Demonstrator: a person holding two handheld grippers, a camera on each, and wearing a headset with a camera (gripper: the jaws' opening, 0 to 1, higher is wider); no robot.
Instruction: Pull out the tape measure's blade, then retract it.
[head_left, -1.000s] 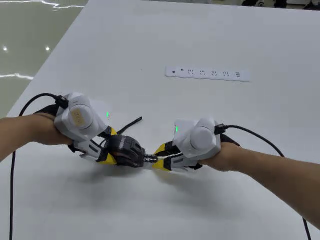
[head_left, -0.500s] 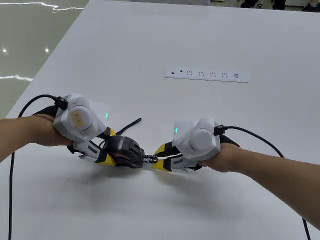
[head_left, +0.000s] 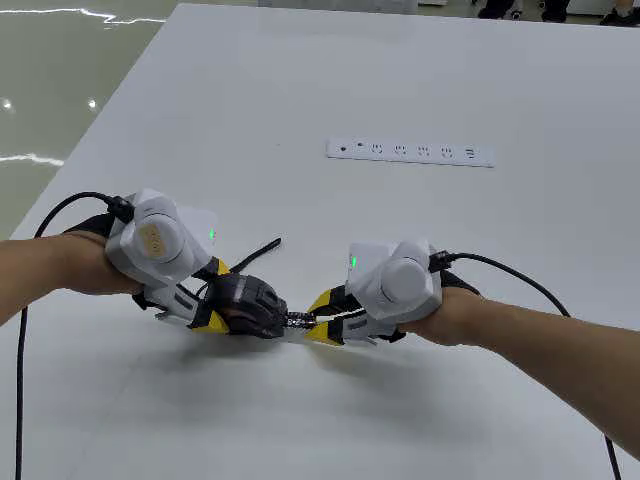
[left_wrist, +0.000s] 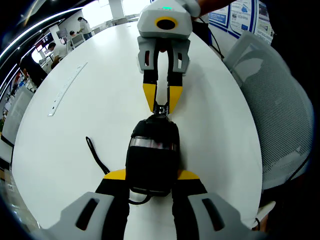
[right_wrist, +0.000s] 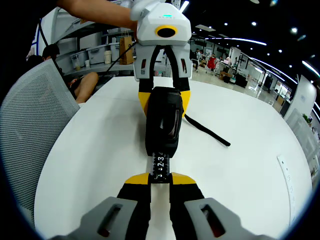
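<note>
Left tool (head_left: 222, 297), lower left of the head view, is clamped round the tape measure (head_left: 248, 303) case, low at the white surface (head_left: 300, 80). At centre, a short stretch of blade (right_wrist: 160, 162) is out, and the right tool (head_left: 320, 318) pinches its tip. A weak pinch could let the blade snap back, and a loose hold on the case could let it twist free.

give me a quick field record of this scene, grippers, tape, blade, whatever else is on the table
left hand-held gripper: shut on tape measure, gripping its black case
right hand-held gripper: shut on blade near its tip
blade: short stretch out, numerals 2 and 3 showing, the rest inside the case
strap: black, trails from the case across the table
power strip: white, farther back, apart from both grippers
</note>
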